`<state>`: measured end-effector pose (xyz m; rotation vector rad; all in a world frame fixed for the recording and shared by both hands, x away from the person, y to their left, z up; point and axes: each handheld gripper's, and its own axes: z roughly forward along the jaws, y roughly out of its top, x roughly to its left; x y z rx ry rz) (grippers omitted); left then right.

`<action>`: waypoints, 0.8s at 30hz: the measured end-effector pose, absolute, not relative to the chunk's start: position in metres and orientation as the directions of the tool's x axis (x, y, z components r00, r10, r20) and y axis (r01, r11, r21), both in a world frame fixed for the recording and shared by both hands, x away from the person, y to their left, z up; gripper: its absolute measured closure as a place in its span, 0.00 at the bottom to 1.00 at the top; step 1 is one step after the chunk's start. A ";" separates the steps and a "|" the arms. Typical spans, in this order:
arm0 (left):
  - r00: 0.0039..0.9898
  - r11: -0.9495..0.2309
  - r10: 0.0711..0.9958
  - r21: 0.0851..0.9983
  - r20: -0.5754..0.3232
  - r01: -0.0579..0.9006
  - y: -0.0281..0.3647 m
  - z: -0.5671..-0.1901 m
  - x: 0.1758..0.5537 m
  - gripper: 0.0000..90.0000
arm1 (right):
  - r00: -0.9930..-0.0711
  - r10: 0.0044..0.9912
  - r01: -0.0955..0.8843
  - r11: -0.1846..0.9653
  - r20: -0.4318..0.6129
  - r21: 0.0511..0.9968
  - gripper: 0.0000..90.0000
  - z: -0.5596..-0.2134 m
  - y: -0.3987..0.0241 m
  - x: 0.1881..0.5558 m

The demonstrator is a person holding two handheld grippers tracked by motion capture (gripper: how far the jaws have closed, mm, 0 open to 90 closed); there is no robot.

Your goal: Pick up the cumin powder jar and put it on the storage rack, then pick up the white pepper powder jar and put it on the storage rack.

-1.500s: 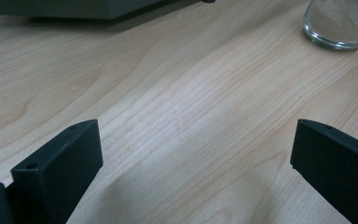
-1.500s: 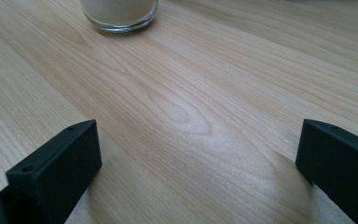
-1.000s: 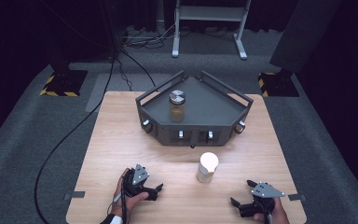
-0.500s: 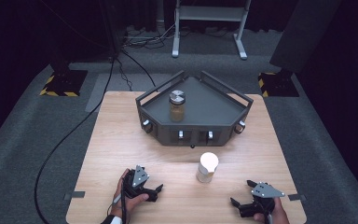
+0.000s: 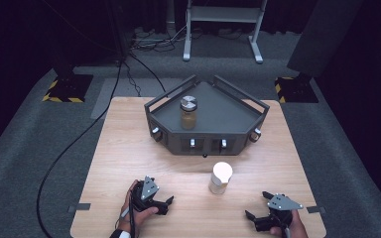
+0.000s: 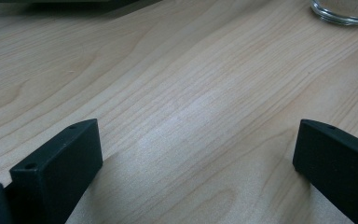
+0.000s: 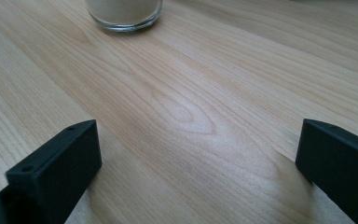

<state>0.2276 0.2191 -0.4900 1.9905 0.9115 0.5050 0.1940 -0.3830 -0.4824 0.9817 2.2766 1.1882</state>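
Near the table's front centre, between both hands: a glass jar of pale powder (image 5: 221, 178), upright, white-topped, free of any grip. Seen again as a glass base at 12 o'clock in the right gripper view (image 7: 124, 13) and at 1 o'clock in the left gripper view (image 6: 344, 10).

At 8 o'clock from that jar, left gripper (image 5: 159, 204), resting on the wood, jaws wide apart, holding nothing. At 4 o'clock, right gripper (image 5: 256, 215), likewise low on the table, jaws spread, empty.

At 12 o'clock, well apart, a dark angular tray (image 5: 238, 111) with a second, amber jar (image 5: 188, 112) standing inside under a metal lid.

Likely risks: tall narrow jar tipped by a jaw striking high or off-centre; smooth glass slipping from a weak pinch; powder spilled if the top sits loose; rim of tray clipped on any lift inward.

Beneath all, a light wooden table (image 5: 129, 148).
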 end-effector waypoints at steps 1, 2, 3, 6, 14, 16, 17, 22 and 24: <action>0.650 -0.358 0.760 0.839 0.007 0.409 0.219 -0.490 0.228 0.01 | -0.679 0.734 0.404 0.395 -0.020 0.825 0.00 -0.482 -0.383 0.194; 0.650 -0.358 0.760 0.839 0.007 0.409 0.219 -0.490 0.228 0.01 | -0.678 0.734 0.404 0.395 -0.020 0.825 0.00 -0.482 -0.383 0.194; 0.650 -0.358 0.760 0.840 0.008 0.408 0.219 -0.490 0.227 0.01 | -0.678 0.734 0.404 0.395 -0.019 0.825 0.00 -0.482 -0.383 0.194; 0.651 -0.360 0.759 0.840 0.010 0.406 0.219 -0.490 0.227 0.02 | -0.678 0.735 0.404 0.395 -0.020 0.825 0.00 -0.482 -0.383 0.194; 0.651 -0.361 0.759 0.840 0.013 0.405 0.219 -0.490 0.227 0.02 | -0.678 0.735 0.404 0.395 -0.020 0.825 0.00 -0.482 -0.383 0.194; 0.650 -0.363 0.760 0.840 0.016 0.404 0.219 -0.490 0.226 0.02 | -0.677 0.736 0.405 0.394 -0.020 0.825 0.00 -0.482 -0.383 0.194; 0.650 -0.363 0.759 0.840 0.016 0.403 0.219 -0.490 0.226 0.02 | -0.677 0.736 0.405 0.394 -0.020 0.825 0.00 -0.482 -0.383 0.194; 0.651 -0.365 0.759 0.842 0.022 0.397 0.218 -0.491 0.225 0.02 | -0.675 0.738 0.406 0.393 -0.019 0.825 0.00 -0.482 -0.382 0.193; 0.651 -0.364 0.759 0.842 0.021 0.398 0.218 -0.491 0.225 0.02 | -0.673 0.740 0.408 0.392 -0.019 0.825 0.00 -0.482 -0.382 0.193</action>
